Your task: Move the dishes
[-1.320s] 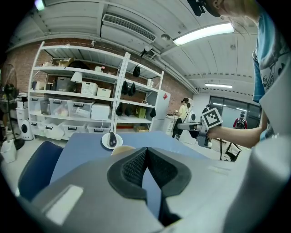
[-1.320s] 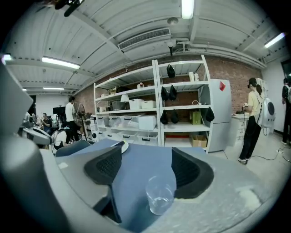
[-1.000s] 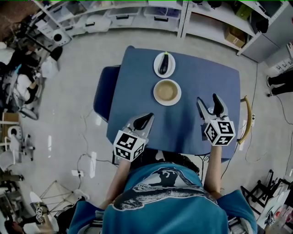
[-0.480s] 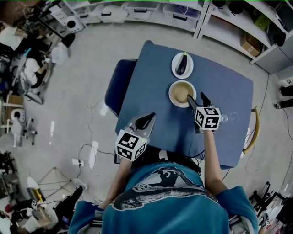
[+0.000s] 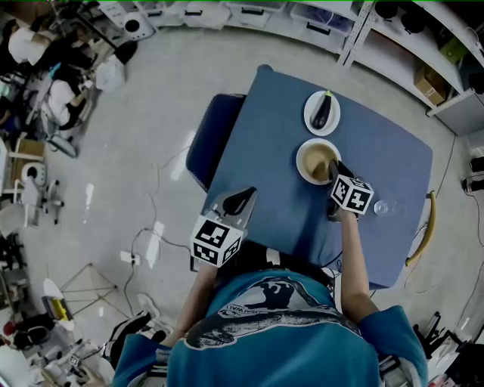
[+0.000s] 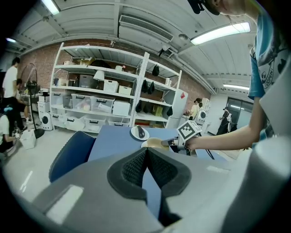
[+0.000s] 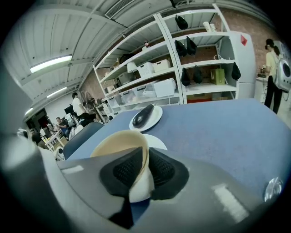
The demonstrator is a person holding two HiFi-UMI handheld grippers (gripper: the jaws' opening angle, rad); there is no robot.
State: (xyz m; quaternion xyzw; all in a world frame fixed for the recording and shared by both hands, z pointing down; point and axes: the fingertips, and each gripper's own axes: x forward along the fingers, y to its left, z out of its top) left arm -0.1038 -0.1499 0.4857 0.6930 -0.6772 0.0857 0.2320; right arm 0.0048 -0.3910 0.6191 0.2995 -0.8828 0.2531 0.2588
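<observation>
The right gripper (image 7: 140, 169) has just come over and pinched the rim of the bowl (image 5: 312, 158), so lifting can start; the left gripper (image 5: 243, 195) is pressed together.

Take blue table (image 5: 265, 159) as your landmark. Blue chair (image 5: 212, 140) pushed against its left side. White shelving (image 5: 393, 34) with storage bins (image 5: 204, 13) runs beyond its far edge. Curved wooden chair back (image 5: 426, 230) just off its right edge. Person (image 6: 9, 86) stands far off to its left.

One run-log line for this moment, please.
right gripper: jaws just closing, pinching bowl rim | left gripper: shut, empty, over table, near edge | plate with eggplant: beyond bowl, untouched
</observation>
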